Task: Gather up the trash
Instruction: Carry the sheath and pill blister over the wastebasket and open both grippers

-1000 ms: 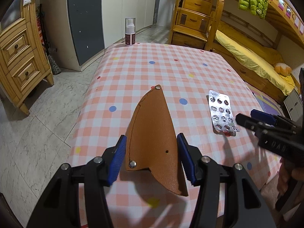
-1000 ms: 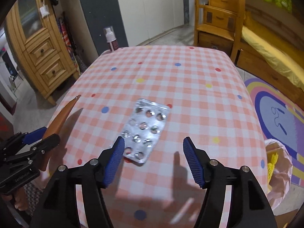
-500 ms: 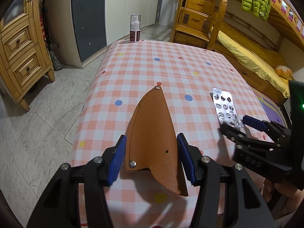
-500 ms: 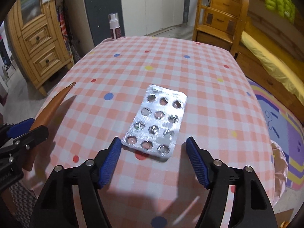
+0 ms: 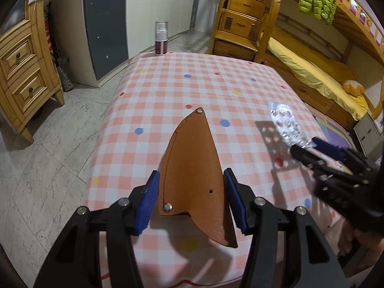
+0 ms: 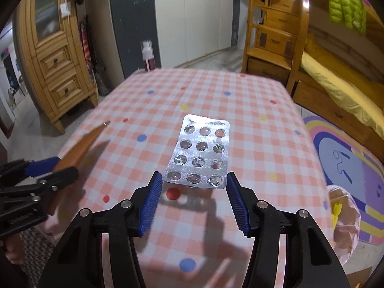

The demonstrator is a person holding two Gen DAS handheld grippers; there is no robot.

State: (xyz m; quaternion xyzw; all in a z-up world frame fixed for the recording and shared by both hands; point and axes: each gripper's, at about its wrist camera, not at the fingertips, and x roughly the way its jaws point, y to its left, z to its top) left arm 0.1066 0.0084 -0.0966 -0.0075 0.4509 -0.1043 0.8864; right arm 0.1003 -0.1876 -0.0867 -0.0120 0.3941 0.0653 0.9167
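My left gripper [image 5: 192,199] is shut on a brown leather sheath [image 5: 192,165] and holds it above the checked tablecloth [image 5: 192,88]. The sheath's tip also shows in the right wrist view [image 6: 81,148]. My right gripper [image 6: 193,201] is shut on an empty silver blister pack [image 6: 200,153] and holds it lifted off the table, its shadow on the cloth below. The pack shows in the left wrist view [image 5: 286,126], raised at the right with the right gripper [image 5: 309,147] on its near end.
A spray bottle [image 5: 160,38] stands at the table's far left corner. A bin with a pink bag [image 6: 343,220] sits on the floor at the table's right. A wooden dresser [image 5: 21,76] stands left, a bunk bed [image 5: 312,76] right.
My right gripper closed on the blister pack and lifted it off the table. My left gripper keeps the sheath and has risen slightly.
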